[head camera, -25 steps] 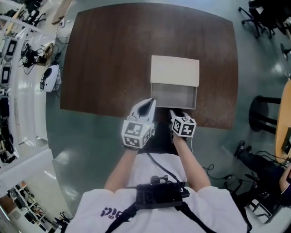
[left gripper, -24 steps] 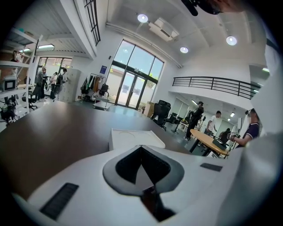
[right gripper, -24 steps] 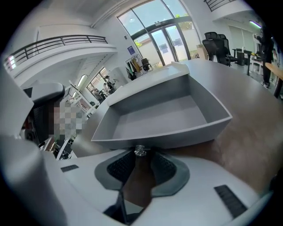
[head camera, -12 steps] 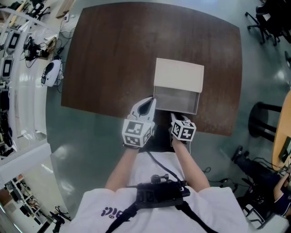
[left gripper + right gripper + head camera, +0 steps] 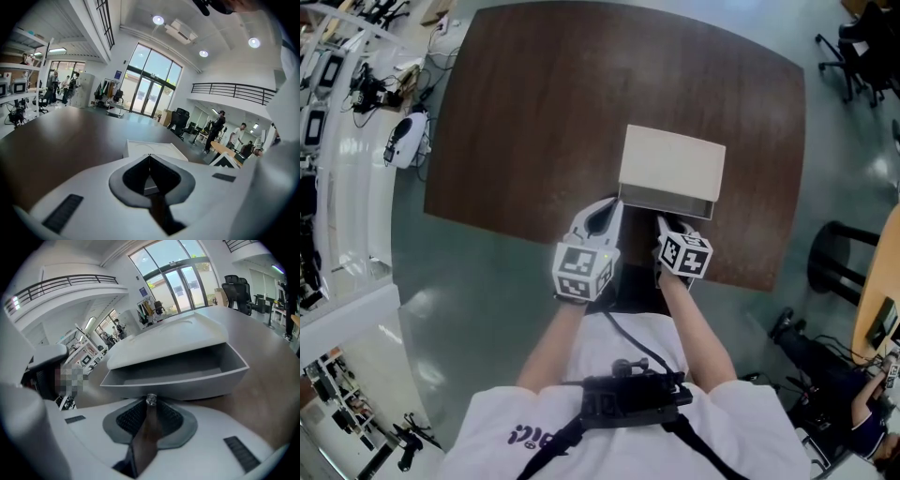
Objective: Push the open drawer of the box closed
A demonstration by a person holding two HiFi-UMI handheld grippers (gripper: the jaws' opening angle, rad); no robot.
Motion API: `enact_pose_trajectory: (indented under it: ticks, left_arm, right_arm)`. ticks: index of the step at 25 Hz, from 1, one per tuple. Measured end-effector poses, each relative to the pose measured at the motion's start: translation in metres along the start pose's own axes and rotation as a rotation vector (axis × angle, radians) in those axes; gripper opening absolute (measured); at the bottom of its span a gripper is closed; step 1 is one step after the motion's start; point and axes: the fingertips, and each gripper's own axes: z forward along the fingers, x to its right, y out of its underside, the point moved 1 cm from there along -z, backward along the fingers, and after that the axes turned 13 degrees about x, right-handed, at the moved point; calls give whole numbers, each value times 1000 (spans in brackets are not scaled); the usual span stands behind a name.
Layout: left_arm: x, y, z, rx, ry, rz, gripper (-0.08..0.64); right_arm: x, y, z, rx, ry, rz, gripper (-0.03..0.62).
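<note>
right gripper (image 5: 661, 222) jaws just closed on drawer knob (image 5: 151, 400); drawer (image 5: 187, 377) ahead

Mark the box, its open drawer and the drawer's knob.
box (image 5: 672, 159): head view, on its flat top.
drawer (image 5: 197, 385): right gripper view, on its front wall.
knob (image 5: 151, 400): right gripper view, on its shiny end.

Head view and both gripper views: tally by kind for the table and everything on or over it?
grippers: 2 (left gripper, right gripper)
box: 1
drawer: 1
knob on the drawer front: 1
table: 1
total: 6
</note>
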Motion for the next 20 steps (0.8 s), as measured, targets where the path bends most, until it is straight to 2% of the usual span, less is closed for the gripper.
enact_pose_trajectory:
  ticks: [8, 16, 20]
  left_arm:
    - [-13, -6, 13, -3, -37, -3, 12]
    - [-18, -36, -1, 35, -35, 21, 12]
    - [-16, -36, -17, 60, -13, 39, 12]
  right_arm:
    - [6, -36, 37, 10, 6, 4, 72]
    - [-1, -33, 35, 32, 25, -42, 72]
    - [2, -26, 34, 60, 33, -42, 72]
